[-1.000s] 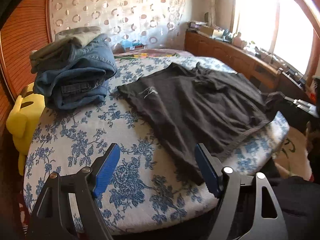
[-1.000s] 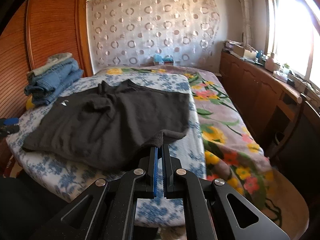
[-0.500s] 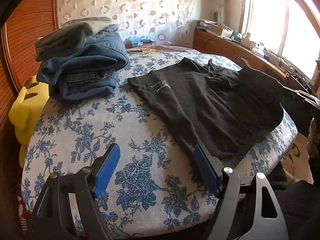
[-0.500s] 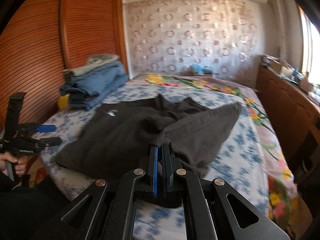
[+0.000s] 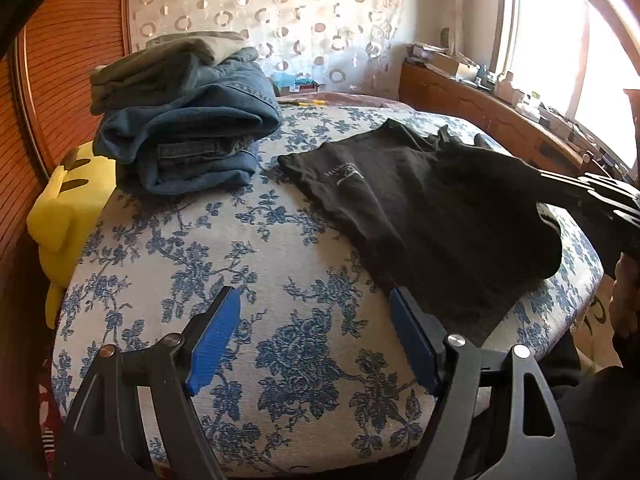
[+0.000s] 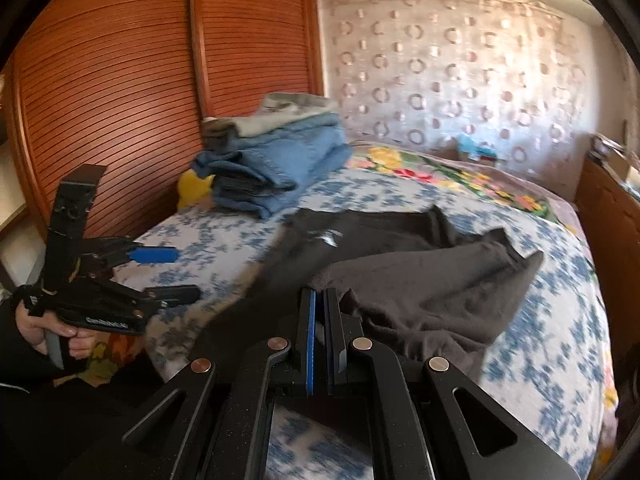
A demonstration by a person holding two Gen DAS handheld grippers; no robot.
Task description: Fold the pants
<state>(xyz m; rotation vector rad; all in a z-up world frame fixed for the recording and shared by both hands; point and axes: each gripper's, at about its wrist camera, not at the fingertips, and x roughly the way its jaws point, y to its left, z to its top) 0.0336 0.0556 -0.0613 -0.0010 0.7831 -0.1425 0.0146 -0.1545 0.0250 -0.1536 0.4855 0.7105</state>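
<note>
Black pants (image 5: pixel 420 208) lie spread on the blue-flowered bed cover (image 5: pixel 240 240). My right gripper (image 6: pixel 320 294) is shut on a hem corner of the pants (image 6: pixel 420 284) and holds it raised, so one half drapes back over the rest. In the left wrist view the right gripper (image 5: pixel 560 184) comes in from the right edge above the cloth. My left gripper (image 5: pixel 312 296) stands open over bare bed cover, just left of the pants' near corner, with nothing between its blue pads (image 5: pixel 212 336). In the right wrist view the left gripper (image 6: pixel 176 274) is at the bed's left edge.
A stack of folded jeans (image 5: pixel 188 132) with a grey garment on top sits at the bed's far left, beside a yellow plush toy (image 5: pixel 68 208). A slatted wooden wardrobe (image 6: pixel 120 100) stands behind them. A wooden sideboard (image 5: pixel 480 108) runs under the window on the right.
My right gripper has carried the pants' corner from the bed's right side towards the left, laying that half over the rest. The left gripper has stayed open and nearly still.
</note>
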